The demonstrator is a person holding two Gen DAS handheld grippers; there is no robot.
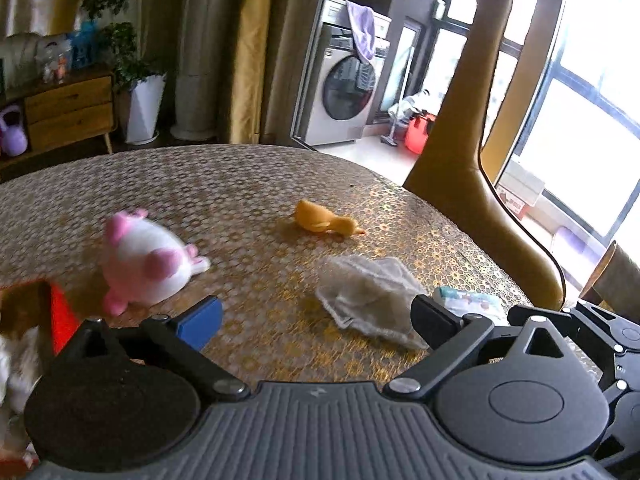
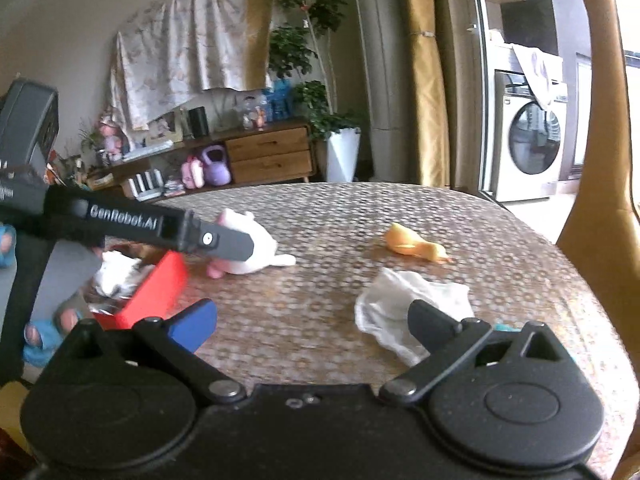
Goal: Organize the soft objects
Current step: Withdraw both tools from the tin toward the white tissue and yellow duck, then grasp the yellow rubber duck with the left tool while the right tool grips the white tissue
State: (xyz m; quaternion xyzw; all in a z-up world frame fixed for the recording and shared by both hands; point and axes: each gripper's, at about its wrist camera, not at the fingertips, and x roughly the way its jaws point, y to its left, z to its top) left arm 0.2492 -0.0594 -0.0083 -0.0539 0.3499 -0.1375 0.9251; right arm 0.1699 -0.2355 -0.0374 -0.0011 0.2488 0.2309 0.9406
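Two wrist views look across a round desk [image 1: 248, 184] with a honeycomb-patterned cover.

The left tongs [image 1: 316, 316] hang just above the desk, spread wide and holding nothing. Ahead of them and to their left lies a white and pink plush [image 1: 144, 264], blurred, on its side. Straight ahead, further off, a yellow duck [image 1: 324, 222] lies flat on the desk. Just in front of their right finger lies a crumpled grey-white cloth [image 1: 368, 296]; the finger overlaps its near edge, and contact cannot be told. Beside that finger, to the right, is a small pale packet [image 1: 468, 300]. At the far left sits a red box [image 1: 60, 316], with something white and brown in it.

The right tongs [image 2: 316, 320] are also spread wide and empty. The cloth [image 2: 400, 304] lies just ahead of their right finger. The duck [image 2: 416, 246] is beyond it. To the left ahead, the red box [image 2: 156, 296] stands on the desk edge with white soft things inside. The left tool's arm [image 2: 160, 228] crosses above the box, partly hiding the plush [image 2: 256, 252] behind it.

A mustard chair [image 1: 472, 152] stands at the desk's right side.
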